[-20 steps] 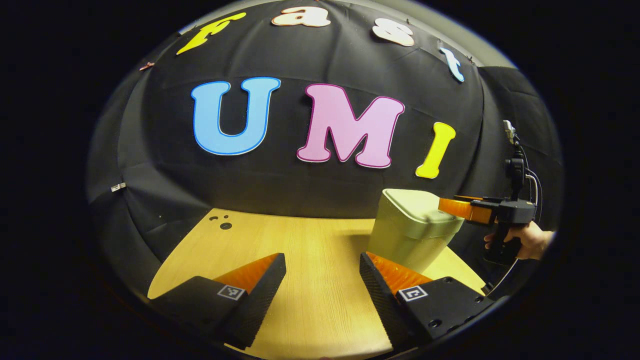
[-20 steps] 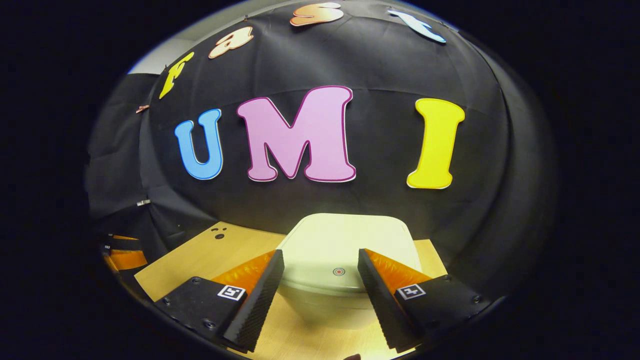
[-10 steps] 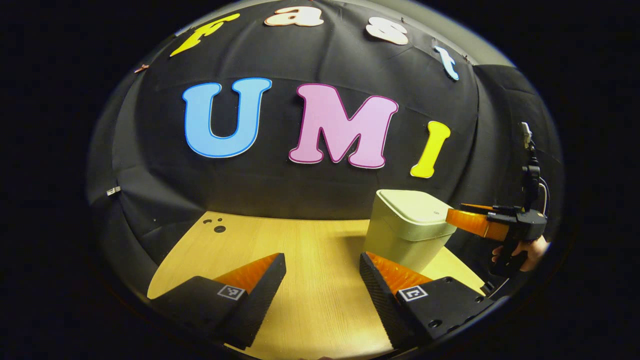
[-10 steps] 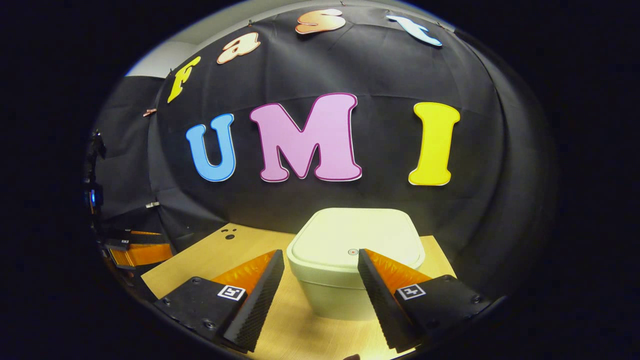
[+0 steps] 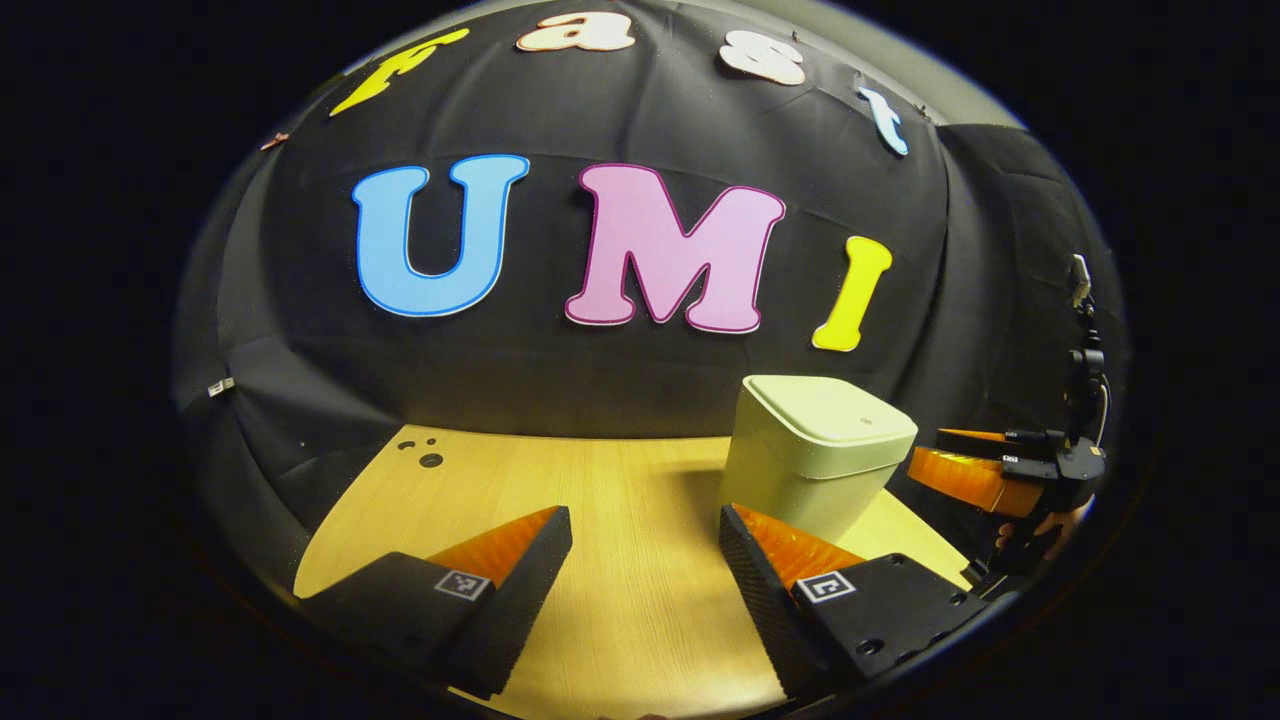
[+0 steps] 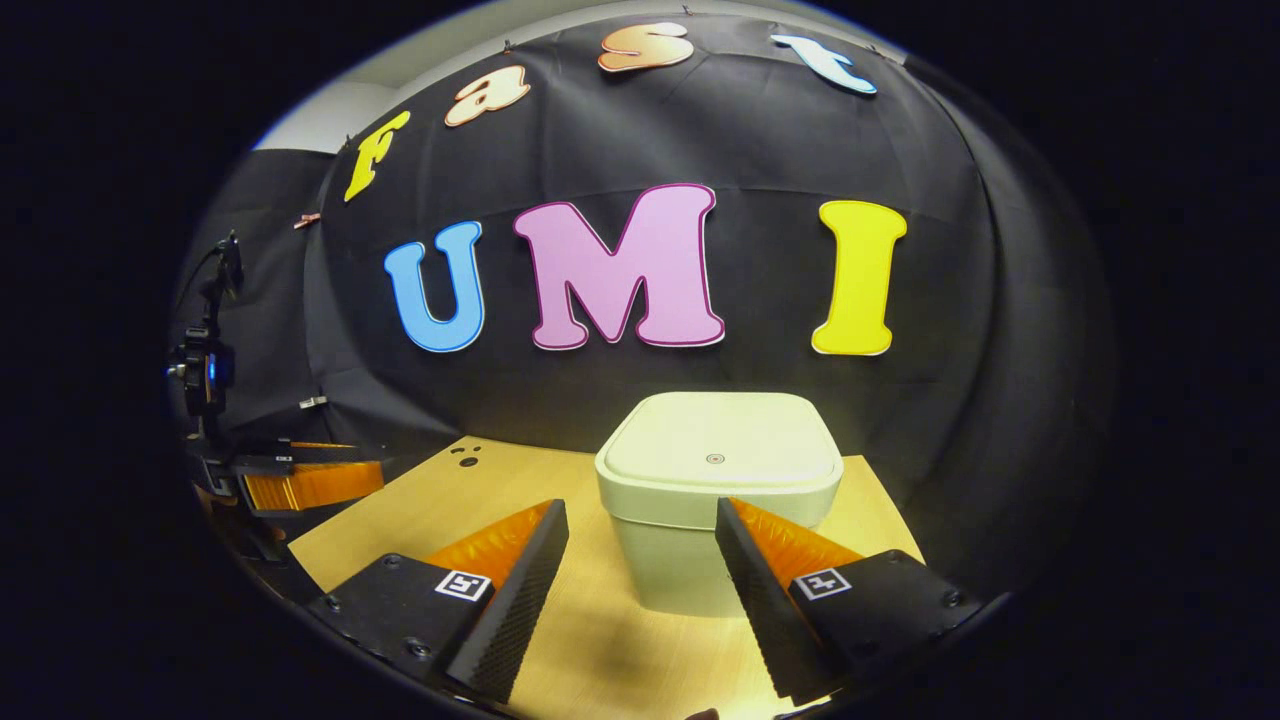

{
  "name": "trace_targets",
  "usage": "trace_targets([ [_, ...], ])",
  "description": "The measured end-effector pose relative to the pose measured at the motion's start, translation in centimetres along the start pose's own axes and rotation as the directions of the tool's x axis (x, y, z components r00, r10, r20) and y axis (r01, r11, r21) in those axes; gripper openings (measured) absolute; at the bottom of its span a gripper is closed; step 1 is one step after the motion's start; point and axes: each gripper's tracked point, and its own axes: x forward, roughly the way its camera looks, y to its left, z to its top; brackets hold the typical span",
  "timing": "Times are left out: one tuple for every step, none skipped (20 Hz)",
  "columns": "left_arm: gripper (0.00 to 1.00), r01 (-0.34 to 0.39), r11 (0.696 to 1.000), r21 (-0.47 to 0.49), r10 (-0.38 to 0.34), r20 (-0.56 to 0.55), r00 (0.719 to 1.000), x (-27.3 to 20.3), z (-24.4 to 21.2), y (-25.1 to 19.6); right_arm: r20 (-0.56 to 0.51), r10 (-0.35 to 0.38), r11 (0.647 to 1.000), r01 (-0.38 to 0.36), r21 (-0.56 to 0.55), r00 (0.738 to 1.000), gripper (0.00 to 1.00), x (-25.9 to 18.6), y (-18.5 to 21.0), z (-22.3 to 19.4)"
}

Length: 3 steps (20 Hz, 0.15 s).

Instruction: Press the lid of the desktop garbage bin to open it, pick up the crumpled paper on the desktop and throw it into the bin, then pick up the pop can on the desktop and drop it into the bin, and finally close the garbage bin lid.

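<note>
A pale wooden desktop [image 5: 610,500] fills the lower middle of both views, backed by black cloth. Count with me: you have one garbage bin [image 5: 800,470], one lid [image 6: 720,452] on it, and two grippers.

In your left gripper view the bin stands at the right of centre on the far right part of the desktop, cream-coloured and squarish. Its lid sits flat and closed, so what is inside cannot be told. In your right gripper view the bin [image 6: 715,500] stands straight ahead, just above the frame's lower middle, with a small round mark at the centre of the lid. A few dark dots [image 5: 425,452] mark the desktop's far left corner.

Your left gripper [image 5: 645,560] hangs over the wood at the bottom of its own view, fingers spread wide with nothing between them. It appears again at the left edge of the right gripper view [image 6: 300,480].

Your right gripper [image 6: 640,560] is likewise released and holding nothing, its fingers apart in front of the bin and not touching it. From the left gripper view it [image 5: 950,470] shows at the right edge, just beside the bin, with your hand [image 5: 1050,525] on the handle.

Each near finger carries a small square black-and-white marker; no words can be read anywhere on the bin.
</note>
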Motion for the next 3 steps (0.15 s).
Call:
trace_targets([
  [0.95, 0.0, 1.0, 0.0, 0.0, -0.003, 1.0, 0.01, -0.12, -0.05, -0.006, 0.004, 1.0, -0.004, 0.005, 1.0, 0.94, -0.14, 0.36, -0.3],
  [0.95, 0.002, 1.0, -0.001, -0.002, -0.004, 1.0, -0.09, -0.23, -0.02, -0.013, 0.009, 1.0, -0.009, 0.007, 1.0, 0.94, -0.22, 0.66, -0.61],
  [0.95, 0.001, 1.0, 0.0, -0.001, -0.005, 1.0, -0.12, -0.28, -0.02, -0.018, 0.013, 1.0, -0.013, 0.007, 1.0, 0.94, -0.31, 0.87, -0.82],
])
